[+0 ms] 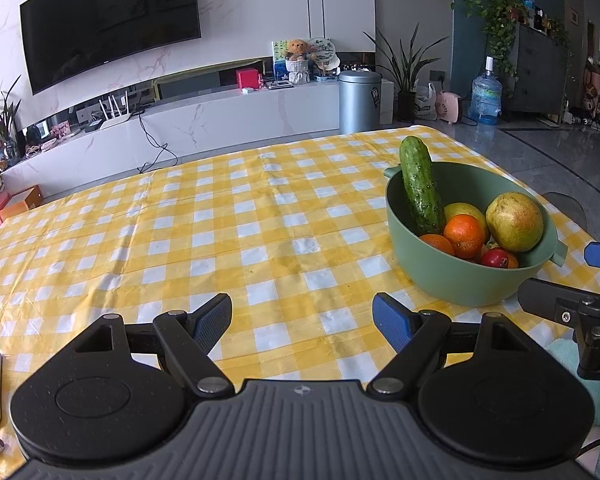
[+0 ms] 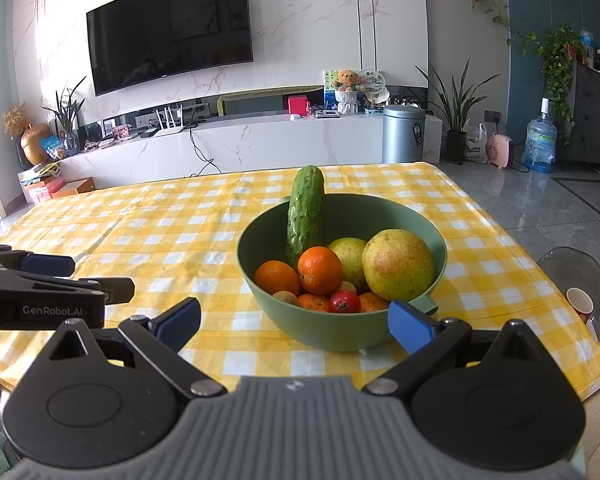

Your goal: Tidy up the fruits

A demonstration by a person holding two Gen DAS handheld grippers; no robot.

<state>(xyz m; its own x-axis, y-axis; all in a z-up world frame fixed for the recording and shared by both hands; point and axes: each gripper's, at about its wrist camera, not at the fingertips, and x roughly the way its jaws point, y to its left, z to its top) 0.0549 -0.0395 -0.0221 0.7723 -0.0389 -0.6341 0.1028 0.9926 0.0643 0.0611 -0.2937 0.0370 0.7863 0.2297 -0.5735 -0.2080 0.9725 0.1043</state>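
Fruits (image 2: 396,270) fill bowl (image 2: 340,216); "GenRobot.AI" marks left gripper (image 2: 96,276).

Left gripper (image 1: 302,322) level, fingers spread wide, right gripper (image 2: 296,326) alongside, likewise parted

One legible text: "GenRobot.AI" in pale letters on the black body of the left gripper (image 2: 66,276), at the left edge of the right wrist view. A label on the grey bin (image 2: 403,134) and a logo under the television (image 2: 170,28) were too small to read. Nothing else readable.
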